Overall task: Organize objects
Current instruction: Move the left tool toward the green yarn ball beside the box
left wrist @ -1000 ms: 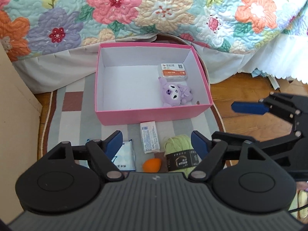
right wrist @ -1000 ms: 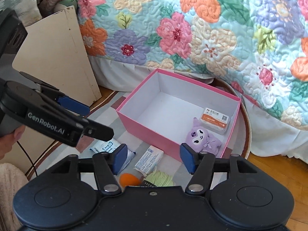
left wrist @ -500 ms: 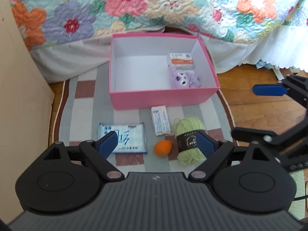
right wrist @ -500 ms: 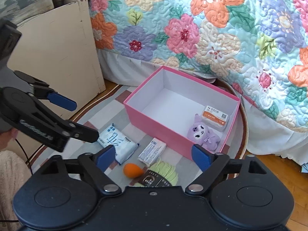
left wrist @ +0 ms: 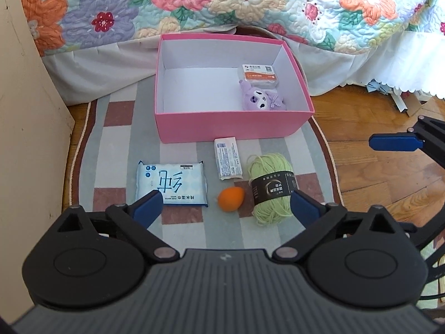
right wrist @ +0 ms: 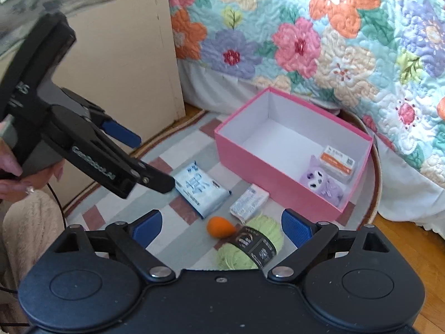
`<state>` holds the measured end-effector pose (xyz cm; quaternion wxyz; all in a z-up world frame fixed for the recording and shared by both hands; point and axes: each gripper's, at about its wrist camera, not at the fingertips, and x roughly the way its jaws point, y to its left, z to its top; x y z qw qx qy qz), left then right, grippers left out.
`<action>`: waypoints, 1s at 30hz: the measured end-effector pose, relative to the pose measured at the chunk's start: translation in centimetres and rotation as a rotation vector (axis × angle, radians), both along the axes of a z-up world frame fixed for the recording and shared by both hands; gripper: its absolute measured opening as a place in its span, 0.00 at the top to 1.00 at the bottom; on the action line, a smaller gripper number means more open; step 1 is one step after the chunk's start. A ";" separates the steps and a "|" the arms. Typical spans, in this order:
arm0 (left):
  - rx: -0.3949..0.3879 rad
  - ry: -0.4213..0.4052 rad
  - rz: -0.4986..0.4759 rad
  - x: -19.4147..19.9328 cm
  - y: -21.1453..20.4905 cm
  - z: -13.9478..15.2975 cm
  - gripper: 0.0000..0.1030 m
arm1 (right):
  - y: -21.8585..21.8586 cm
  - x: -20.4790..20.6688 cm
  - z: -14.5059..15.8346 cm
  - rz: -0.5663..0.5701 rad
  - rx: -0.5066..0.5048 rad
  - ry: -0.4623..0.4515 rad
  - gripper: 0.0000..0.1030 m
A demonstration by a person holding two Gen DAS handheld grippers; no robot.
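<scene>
The left tongs (left wrist: pixel 224 208) hang over the striped rug (left wrist: pixel 119 144) with nothing between their blue pads; the jaws are spreading, already wide. Just ahead of them, between the two pads, lies an orange egg-shaped sponge (left wrist: pixel 230 199). Ahead of the left pad, touching it in the picture, is a blue-and-white wipes pack (left wrist: pixel 171 185). Just ahead of the right pad sits a ball of light green yarn (left wrist: pixel 271 186) with a black paper band. A little farther on, between the sponge and the box, a small white packet (left wrist: pixel 228 158) lies lengthwise.

The right tongs (right wrist: pixel 221 226) also stand wide and carry nothing. Directly ahead of them, between the pads, are the yarn (right wrist: pixel 247 246) and the sponge (right wrist: pixel 219 226); beyond those the white packet (right wrist: pixel 249 202) and, to the left, the wipes pack (right wrist: pixel 201 192). From this view the left tongs (right wrist: pixel 139 161) reach in from the left, gripped by a person's hand (right wrist: pixel 16 172), above the wipes pack.

Farther from both tongs stands a pink box (left wrist: pixel 233 126) with a white inside, open on top. In its far right part lie a purple plush toy (left wrist: pixel 262 100) and, behind it and touching it, a small white-and-orange card box (left wrist: pixel 258 76). Beyond the box hangs a flowered quilt (left wrist: pixel 222 2) on a bed, and far left a beige panel (left wrist: pixel 25 111) stands upright.
</scene>
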<state>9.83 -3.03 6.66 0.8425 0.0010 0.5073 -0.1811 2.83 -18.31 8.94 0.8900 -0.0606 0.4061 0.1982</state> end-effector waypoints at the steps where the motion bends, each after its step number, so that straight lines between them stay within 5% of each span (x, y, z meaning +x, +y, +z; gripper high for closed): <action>1: -0.012 0.013 0.011 0.1 0.1 -0.3 0.01 | 0.0 -0.1 -0.1 -0.001 0.007 -0.010 0.08; 6: -0.049 0.044 0.027 0.2 0.3 -1.8 0.01 | -0.2 -0.5 -0.8 0.016 0.025 -0.049 0.08; 11: -0.060 0.054 0.065 0.1 0.3 -4.1 0.00 | 0.8 -1.0 -2.6 0.049 -0.067 -0.079 0.08; 18: -0.142 0.109 0.115 0.4 1.0 -7.2 0.00 | 1.1 -1.2 -5.0 0.064 -0.101 -0.041 0.08; 30: -0.103 0.162 0.068 0.2 -0.3 -9.5 0.01 | -0.3 -0.2 -7.3 -0.010 -0.030 0.124 0.08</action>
